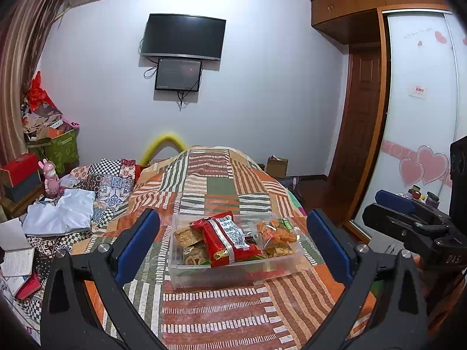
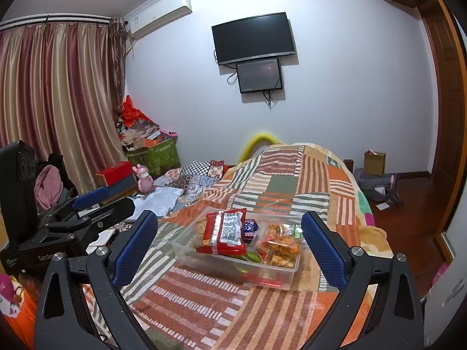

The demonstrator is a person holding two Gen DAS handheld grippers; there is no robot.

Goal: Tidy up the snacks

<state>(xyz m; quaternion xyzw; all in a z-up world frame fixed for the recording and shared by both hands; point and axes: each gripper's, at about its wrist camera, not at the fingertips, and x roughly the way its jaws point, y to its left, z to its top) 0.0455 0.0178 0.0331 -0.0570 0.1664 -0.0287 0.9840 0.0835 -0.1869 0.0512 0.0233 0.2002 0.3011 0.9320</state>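
Observation:
A clear plastic box (image 1: 233,272) (image 2: 280,277) of snacks sits on the patchwork bed cover. A red snack packet (image 1: 226,237) (image 2: 226,230) lies on top, with a clear bag of orange crisps (image 1: 275,234) (image 2: 281,245) to its right and pale biscuits (image 1: 188,236) to its left. My left gripper (image 1: 233,245) is open and empty, held just short of the box. My right gripper (image 2: 230,248) is open and empty, also just short of the box. Each gripper shows at the edge of the other's view, the right (image 1: 408,221) and the left (image 2: 87,213).
The bed cover (image 1: 221,180) (image 2: 292,172) stretches ahead to a white wall. Clothes, notebooks and a pink toy rabbit (image 1: 51,180) (image 2: 144,179) clutter the left side. Boxes and bags (image 2: 151,145) stand by the curtain. A wardrobe (image 1: 420,110) and wooden floor lie to the right.

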